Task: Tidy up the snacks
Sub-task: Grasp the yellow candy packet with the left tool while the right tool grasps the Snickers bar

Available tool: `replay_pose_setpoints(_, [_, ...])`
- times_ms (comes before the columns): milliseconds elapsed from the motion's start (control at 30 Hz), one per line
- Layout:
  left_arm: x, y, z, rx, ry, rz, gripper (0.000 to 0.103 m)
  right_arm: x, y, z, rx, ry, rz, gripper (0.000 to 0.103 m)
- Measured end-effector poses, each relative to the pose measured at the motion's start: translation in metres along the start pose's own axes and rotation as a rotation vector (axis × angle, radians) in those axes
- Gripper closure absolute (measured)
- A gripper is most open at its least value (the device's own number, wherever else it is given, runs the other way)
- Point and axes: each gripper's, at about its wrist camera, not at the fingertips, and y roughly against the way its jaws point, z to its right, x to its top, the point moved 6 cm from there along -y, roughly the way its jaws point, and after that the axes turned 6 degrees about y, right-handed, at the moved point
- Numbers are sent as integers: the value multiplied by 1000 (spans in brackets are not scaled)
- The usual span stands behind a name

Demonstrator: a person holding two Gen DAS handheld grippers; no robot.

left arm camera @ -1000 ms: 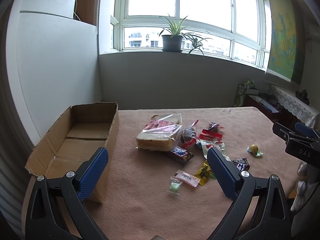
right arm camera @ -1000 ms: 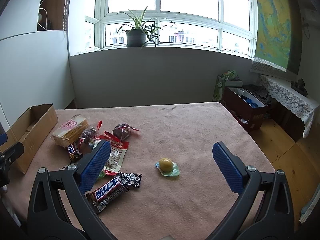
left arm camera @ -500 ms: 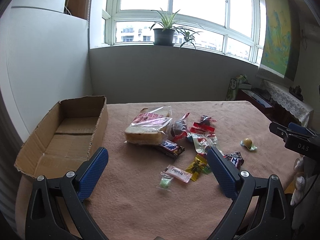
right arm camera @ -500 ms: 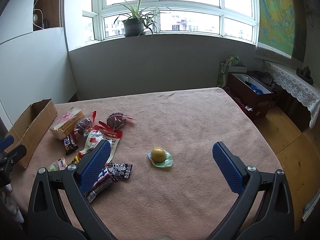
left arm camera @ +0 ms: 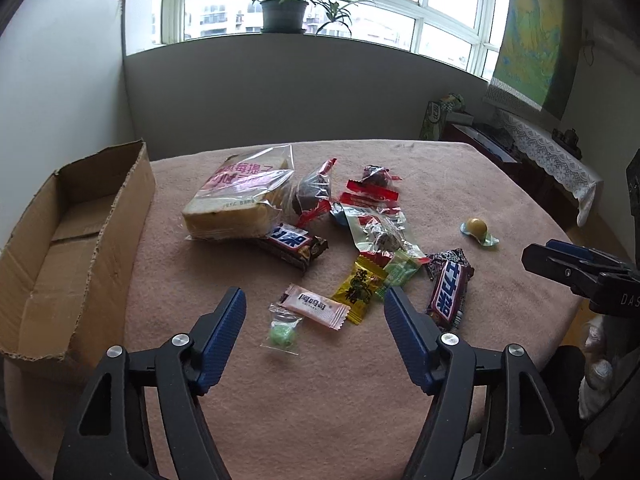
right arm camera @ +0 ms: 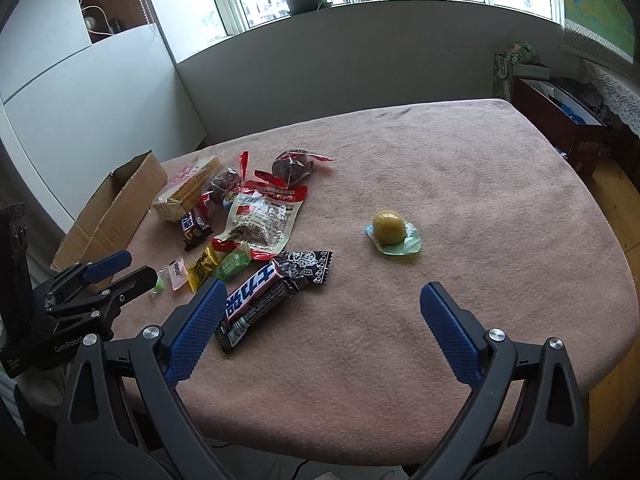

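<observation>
Several wrapped snacks lie on the pink table cloth (left arm camera: 320, 400): a bagged bread loaf (left arm camera: 236, 204), a dark chocolate bar (left arm camera: 294, 246), a pink candy (left arm camera: 316, 306), a green candy (left arm camera: 282, 334), a yellow candy (left arm camera: 360, 288) and a second chocolate bar (left arm camera: 448, 290). An open, empty cardboard box (left arm camera: 60, 248) stands at the left. My left gripper (left arm camera: 316, 320) is open above the pink and green candies. My right gripper (right arm camera: 320, 312) is open and empty; the second chocolate bar (right arm camera: 256, 304) lies by its left finger. A yellow jelly cup (right arm camera: 390, 228) sits apart ahead.
A clear bag with a red top (right arm camera: 260, 220) and two dark buns in wrappers (right arm camera: 292, 166) lie in the pile. The table's edge curves at the right (right arm camera: 624, 280). A white partition (left arm camera: 60, 80) stands behind the box. A brown cabinet (right arm camera: 560, 120) is at the far right.
Both grippers have moved forward and down toward the table. The snacks look larger and closer. The left gripper's jaws stand narrower than before. Nothing was picked up.
</observation>
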Motion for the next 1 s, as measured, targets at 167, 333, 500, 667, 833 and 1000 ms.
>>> replay_pose_setpoints(167, [-2,-13,15,-47,-77,-64,49,-6,-17,-8,95,-70,-74,20])
replay_pose_setpoints(333, [-8,-29,19,-81,-99,-141,60,-11,-36,-13,177,-141,-153,29])
replay_pose_setpoints(500, [-6,-36,18,-108,-74,-185,63,-9,-50,-17,228,-201,-191,31])
replay_pose_setpoints(667, [0,-42,18,-119,-76,-197,68,-5,-63,-27,228,-187,-218,31])
replay_pose_setpoints(833, [-1,-49,19,-123,-94,-222,71,0,-71,-30,208,-156,-220,37])
replay_pose_setpoints(1000, [-4,-54,16,-115,-98,-236,76,1,-74,-32,180,-112,-222,45])
